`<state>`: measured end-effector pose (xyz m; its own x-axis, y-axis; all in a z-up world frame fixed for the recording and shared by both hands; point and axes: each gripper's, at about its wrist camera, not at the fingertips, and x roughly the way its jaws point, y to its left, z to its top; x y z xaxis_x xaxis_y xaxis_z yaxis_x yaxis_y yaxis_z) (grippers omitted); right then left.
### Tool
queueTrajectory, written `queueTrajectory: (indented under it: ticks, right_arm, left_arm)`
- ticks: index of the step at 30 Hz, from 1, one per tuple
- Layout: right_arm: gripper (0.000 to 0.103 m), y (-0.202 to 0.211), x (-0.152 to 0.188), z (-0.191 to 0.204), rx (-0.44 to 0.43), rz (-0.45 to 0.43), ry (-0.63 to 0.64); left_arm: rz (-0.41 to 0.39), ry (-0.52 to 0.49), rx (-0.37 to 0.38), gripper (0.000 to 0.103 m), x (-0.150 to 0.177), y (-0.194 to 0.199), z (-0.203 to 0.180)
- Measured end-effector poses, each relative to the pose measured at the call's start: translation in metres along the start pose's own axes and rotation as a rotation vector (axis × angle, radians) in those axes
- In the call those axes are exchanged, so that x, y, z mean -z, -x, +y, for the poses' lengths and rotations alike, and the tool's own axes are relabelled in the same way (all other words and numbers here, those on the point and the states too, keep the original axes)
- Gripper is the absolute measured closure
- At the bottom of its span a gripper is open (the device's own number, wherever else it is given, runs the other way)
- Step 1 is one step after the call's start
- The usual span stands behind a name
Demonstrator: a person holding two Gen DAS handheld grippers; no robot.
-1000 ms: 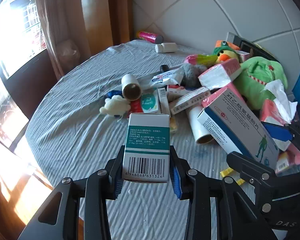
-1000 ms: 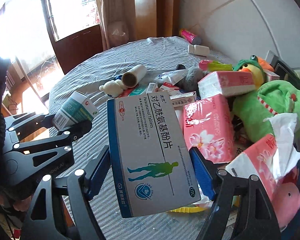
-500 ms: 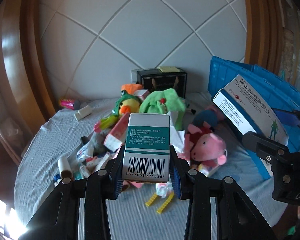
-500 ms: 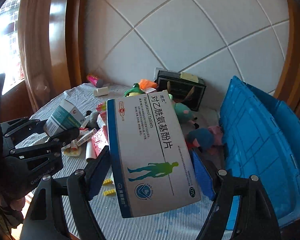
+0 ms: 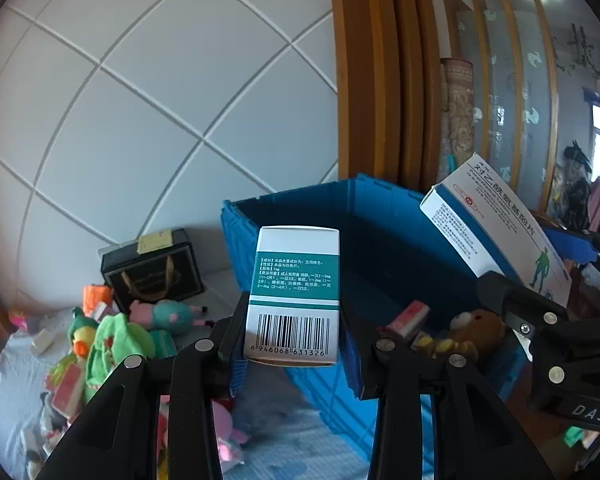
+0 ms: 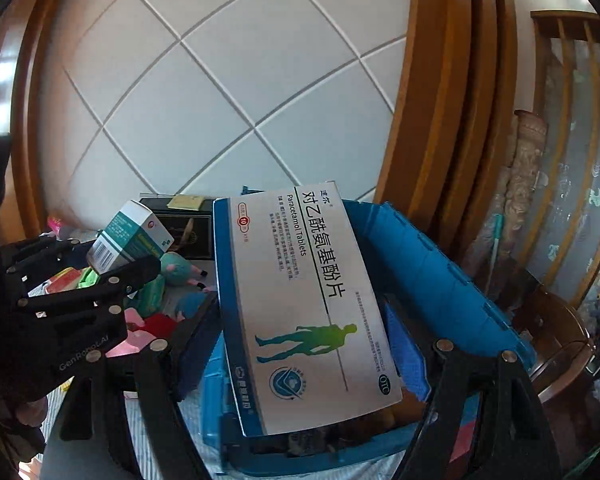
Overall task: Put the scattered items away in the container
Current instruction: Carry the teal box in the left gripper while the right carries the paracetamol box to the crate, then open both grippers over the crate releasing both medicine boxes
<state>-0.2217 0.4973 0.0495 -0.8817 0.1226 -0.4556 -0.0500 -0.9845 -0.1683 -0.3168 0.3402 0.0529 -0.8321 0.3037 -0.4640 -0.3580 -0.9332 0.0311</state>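
While both medicine boxes hang above the blue crate [image 5: 380, 216], the left gripper [image 5: 294, 344] pinches a small teal-and-white medicine box [image 5: 294, 296] upright, barcode end nearest the camera — its fingers [image 5: 236, 352] pressed against the box's two sides. The right gripper [image 6: 300, 344] clamps a large Paracetamol Tablets box [image 6: 300, 304], tilted, its printed face to the lens. The step in hand appears to be the carry to the container; the next move likely calls for lowering each box past the crate's rim and spreading the fingers — one at a time, lest the boxes collide. Both grippers are held level, side by side and pointed at the crate, the left one just short of its near wall. Inside already lie a brown teddy bear [image 5: 476, 328] and a small red carton [image 5: 410, 314]; plush toys [image 5: 116, 340] remain on the table [image 5: 292, 448].
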Motion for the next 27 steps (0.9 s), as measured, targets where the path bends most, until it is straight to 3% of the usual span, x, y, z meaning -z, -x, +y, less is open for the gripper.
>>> queueTrajectory:
  ticks: [7, 11, 14, 15, 19, 24, 27]
  right_arm:
    - [0.025, -0.035, 0.021, -0.070, 0.045, 0.076, -0.065]
    - [0.025, -0.056, 0.026, -0.087, 0.051, 0.106, -0.072]
    - [0.025, -0.064, 0.029, -0.098, 0.060, 0.109, -0.081]
    - [0.025, -0.066, 0.029, -0.100, 0.064, 0.109, -0.084]
    - [0.023, -0.071, 0.029, -0.105, 0.076, 0.109, -0.087]
    - [0.003, -0.069, 0.028, -0.109, 0.108, 0.104, -0.110]
    - [0.000, -0.063, 0.028, -0.109, 0.104, 0.099, -0.122]
  left_arm:
    - [0.114, -0.069, 0.057, 0.065, -0.015, -0.055, -0.082]
    - [0.200, -0.090, 0.056, 0.065, -0.011, -0.078, -0.101]
    - [0.215, -0.090, 0.059, 0.064, -0.011, -0.086, -0.108]
    - [0.213, -0.089, 0.064, 0.060, -0.011, -0.088, -0.109]
    - [0.186, -0.079, 0.063, 0.025, -0.014, -0.085, -0.108]
    - [0.154, -0.058, 0.054, 0.012, -0.015, -0.076, -0.100]
    - [0.128, -0.025, 0.049, 0.001, -0.014, -0.064, -0.088]
